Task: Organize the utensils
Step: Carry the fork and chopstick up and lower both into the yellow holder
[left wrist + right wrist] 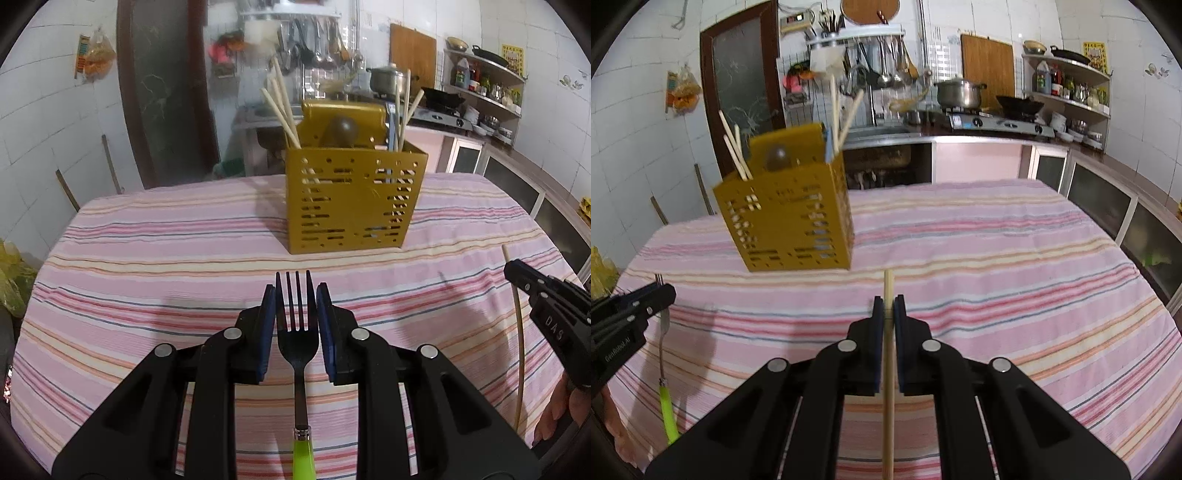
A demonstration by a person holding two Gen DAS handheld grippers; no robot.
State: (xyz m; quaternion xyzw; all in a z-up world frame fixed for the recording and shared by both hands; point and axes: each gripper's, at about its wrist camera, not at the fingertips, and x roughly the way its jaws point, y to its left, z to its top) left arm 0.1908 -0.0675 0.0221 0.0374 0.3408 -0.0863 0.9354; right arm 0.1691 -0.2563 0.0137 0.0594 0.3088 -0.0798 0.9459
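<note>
Utensils in transit: the left tool (pixel 295 314) grips a green-handled fork (pixel 297 332) by its head, tines toward the far edge of the striped worktop (pixel 147 258), while the right tool (pixel 888 306) is clamped narrow on a wooden chopstick (pixel 888 369). Near that far edge stands a gold perforated holder (pixel 351 199), chopsticks and a dark-headed utensil already inside.
</note>
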